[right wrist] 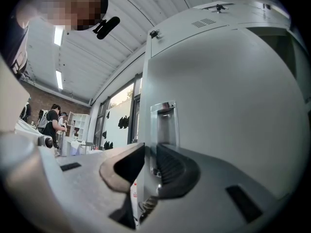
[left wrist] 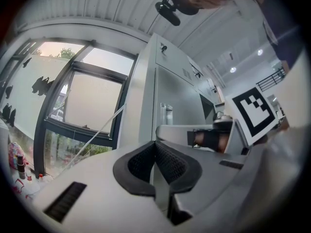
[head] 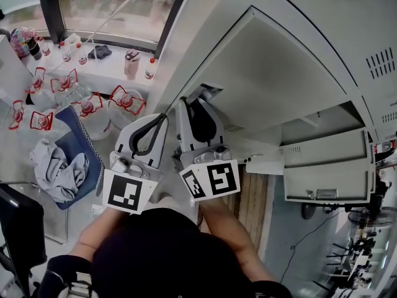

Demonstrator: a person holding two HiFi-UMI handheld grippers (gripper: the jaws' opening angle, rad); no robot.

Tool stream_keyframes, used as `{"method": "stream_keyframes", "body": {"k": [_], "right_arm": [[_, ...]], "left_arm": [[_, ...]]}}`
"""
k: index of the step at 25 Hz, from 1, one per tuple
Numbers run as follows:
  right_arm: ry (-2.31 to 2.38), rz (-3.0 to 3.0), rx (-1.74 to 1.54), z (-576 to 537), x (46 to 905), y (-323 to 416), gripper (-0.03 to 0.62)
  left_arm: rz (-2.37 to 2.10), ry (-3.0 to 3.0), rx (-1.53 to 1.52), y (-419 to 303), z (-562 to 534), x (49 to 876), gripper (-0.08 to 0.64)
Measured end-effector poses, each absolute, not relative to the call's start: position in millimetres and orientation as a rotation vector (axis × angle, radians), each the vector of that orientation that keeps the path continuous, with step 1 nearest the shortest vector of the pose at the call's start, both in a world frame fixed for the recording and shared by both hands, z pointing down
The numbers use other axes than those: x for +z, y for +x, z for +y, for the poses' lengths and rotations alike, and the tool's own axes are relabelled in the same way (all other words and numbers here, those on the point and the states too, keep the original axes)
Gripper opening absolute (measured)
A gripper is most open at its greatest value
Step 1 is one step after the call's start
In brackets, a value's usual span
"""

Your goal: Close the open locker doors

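**A:** Where does the open locker door sit against the right tool?

**B:** Its free edge runs straight up between the two jaws. In the right gripper view, the right tool has one jaw on the broad grey face of the locker door and the other jaw behind the edge. The gap is narrow and the sheet fills it, so the jaws are closed on the door's edge.

**A:** And the handle?

**B:** The recessed handle stands just above the jaws, on the same edge.

**A:** What about the left tool?

**B:** It hangs just left of the right one, apart from the door. In the left gripper view, the pads of the left tool meet at the tip with nothing between them.

**A:** Where is the door in the room?

**B:** It swings out from the grey lockers on the right, with its gripped edge toward the window at the far left. A smaller door at the near right also stands open, well apart from both tools. Water bottles stand on the floor at the left.
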State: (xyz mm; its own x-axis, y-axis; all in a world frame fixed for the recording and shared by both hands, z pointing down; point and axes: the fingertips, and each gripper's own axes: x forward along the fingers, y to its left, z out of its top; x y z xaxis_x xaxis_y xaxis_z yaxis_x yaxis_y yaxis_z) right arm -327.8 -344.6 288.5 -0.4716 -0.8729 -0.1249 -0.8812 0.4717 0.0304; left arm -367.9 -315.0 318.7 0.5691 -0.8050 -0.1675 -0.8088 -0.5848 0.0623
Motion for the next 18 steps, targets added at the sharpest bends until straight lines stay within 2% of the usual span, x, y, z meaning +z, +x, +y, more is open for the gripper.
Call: {"method": "stream_keyframes", "body": {"k": [18], "right_arm": [[-1.596, 2.59, 0.122, -357.6, 288.3, -323.8, 0.064]], "left_arm": [[1.444, -2.755, 0.283, -369.2, -322.7, 317.8, 0.003]]}}
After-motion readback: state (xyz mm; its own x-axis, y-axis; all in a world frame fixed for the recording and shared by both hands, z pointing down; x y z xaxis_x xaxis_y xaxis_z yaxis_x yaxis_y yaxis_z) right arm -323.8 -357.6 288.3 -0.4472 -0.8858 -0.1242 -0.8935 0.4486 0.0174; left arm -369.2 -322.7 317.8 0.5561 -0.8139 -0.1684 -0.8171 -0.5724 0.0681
